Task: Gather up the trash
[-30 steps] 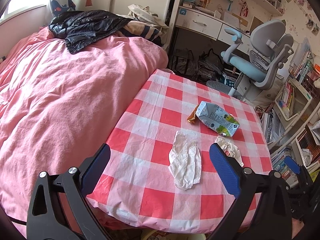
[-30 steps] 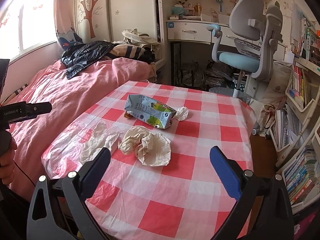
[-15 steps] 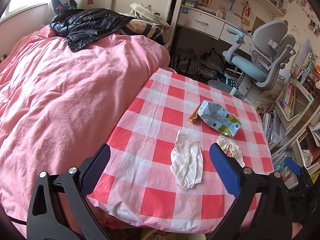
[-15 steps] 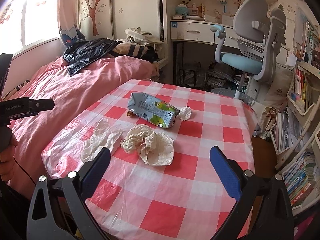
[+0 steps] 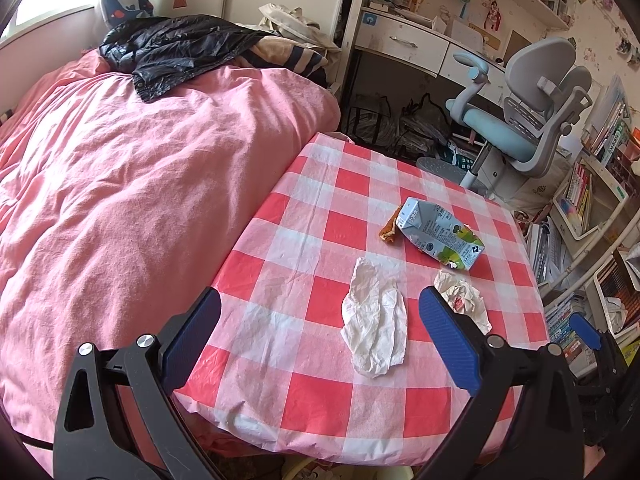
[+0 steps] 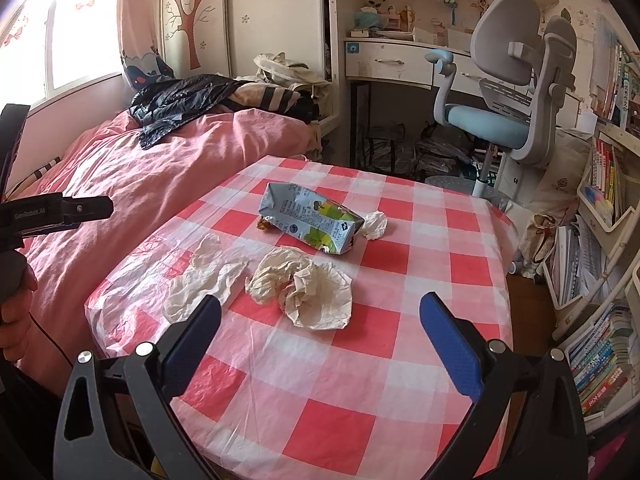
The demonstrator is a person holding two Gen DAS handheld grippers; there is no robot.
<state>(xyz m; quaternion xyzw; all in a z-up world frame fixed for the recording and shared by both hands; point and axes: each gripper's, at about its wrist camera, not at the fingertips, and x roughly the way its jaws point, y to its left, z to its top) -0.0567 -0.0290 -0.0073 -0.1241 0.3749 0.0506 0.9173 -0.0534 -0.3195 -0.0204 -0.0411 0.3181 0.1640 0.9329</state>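
Collecting has not begun: both grippers hang above the near edge of the table [image 6: 400, 360], holding nothing. The left gripper [image 5: 320, 336] has its jaws wide apart, a flat tissue [image 5: 376, 328] just ahead between them. The right gripper [image 6: 320, 336], equally spread, faces a crumpled paper [image 6: 308, 286]; a squashed carton [image 6: 310, 218] lies beyond. Next, I judge, lower over the paper and close.
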